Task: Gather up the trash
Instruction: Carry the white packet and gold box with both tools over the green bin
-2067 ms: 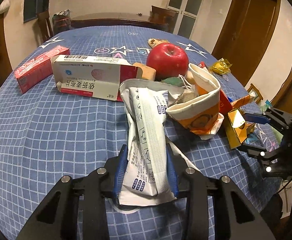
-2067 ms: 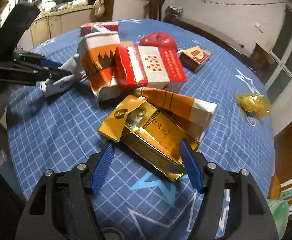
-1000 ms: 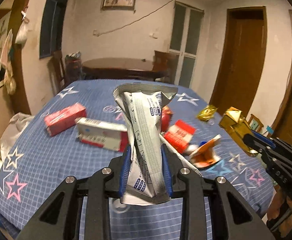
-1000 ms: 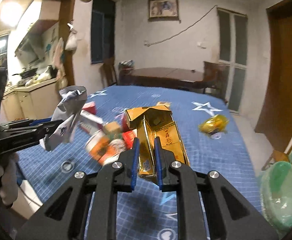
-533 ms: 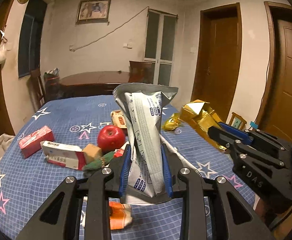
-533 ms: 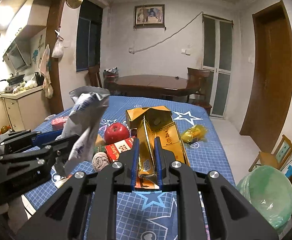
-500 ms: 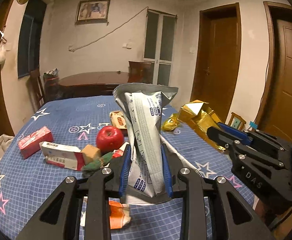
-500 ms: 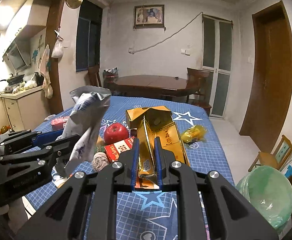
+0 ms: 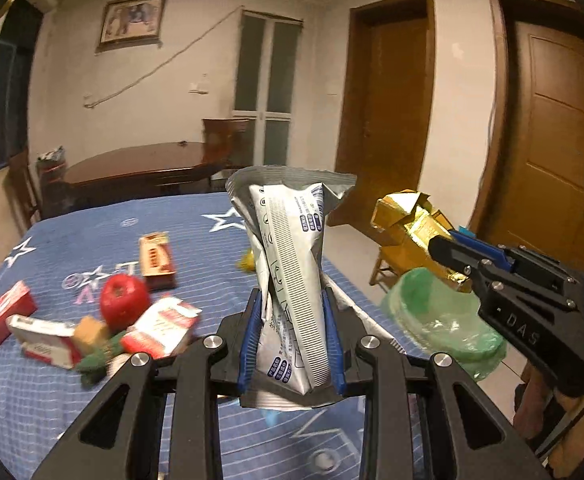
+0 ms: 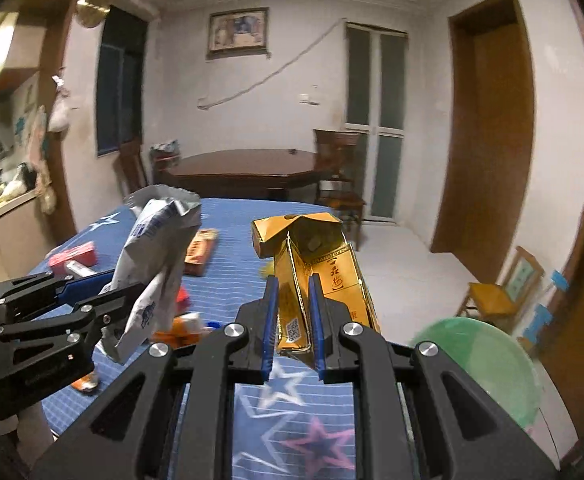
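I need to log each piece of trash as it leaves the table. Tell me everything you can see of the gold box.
The gold box is a shiny, foil-like carton, crushed and creased, with dark lettering on one face and a small square code near its lower end. Its top flaps are splayed open. It stands roughly upright, lifted clear of the blue tablecloth, pinched between the blue pads of the right tongs, which are shut on a folded middle section. In the left wrist view it hangs above the green-lined bin. Nothing else touches it.
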`<state>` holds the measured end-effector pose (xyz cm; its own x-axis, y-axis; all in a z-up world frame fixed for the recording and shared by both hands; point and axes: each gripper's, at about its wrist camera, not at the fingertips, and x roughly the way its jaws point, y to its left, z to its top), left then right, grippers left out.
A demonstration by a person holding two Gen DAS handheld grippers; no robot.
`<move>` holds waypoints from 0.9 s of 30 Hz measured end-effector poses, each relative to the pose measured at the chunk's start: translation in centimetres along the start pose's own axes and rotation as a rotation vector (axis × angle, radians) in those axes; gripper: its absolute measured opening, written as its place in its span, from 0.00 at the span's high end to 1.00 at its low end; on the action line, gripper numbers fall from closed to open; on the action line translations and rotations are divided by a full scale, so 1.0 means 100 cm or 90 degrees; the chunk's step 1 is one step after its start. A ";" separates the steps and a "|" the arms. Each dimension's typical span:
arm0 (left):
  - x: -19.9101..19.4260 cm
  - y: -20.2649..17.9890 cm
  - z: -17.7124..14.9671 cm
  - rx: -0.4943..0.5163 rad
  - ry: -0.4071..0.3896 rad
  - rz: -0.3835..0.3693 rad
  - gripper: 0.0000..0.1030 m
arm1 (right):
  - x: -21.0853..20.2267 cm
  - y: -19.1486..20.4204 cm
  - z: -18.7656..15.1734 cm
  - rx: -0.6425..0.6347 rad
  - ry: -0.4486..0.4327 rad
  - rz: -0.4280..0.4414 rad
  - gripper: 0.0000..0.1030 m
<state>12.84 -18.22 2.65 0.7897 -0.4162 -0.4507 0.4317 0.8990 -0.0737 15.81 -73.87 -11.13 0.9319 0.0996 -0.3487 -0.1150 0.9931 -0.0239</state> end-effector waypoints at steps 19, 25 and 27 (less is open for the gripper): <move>0.112 -0.121 0.035 0.076 0.055 -0.139 0.70 | 0.003 -0.124 -0.017 0.078 0.078 -0.129 0.87; 0.167 -0.159 0.033 0.089 0.113 -0.181 0.70 | 0.025 -0.170 -0.033 0.110 0.144 -0.142 0.87; 0.188 -0.171 0.029 0.089 0.140 -0.196 0.70 | 0.033 -0.181 -0.040 0.120 0.163 -0.145 0.87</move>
<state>21.55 -41.81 -2.00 0.5082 -0.6104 -0.6076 0.7006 0.7033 -0.1206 19.58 -91.79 -15.64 0.8079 -0.1192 -0.5771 0.1717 0.9844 0.0371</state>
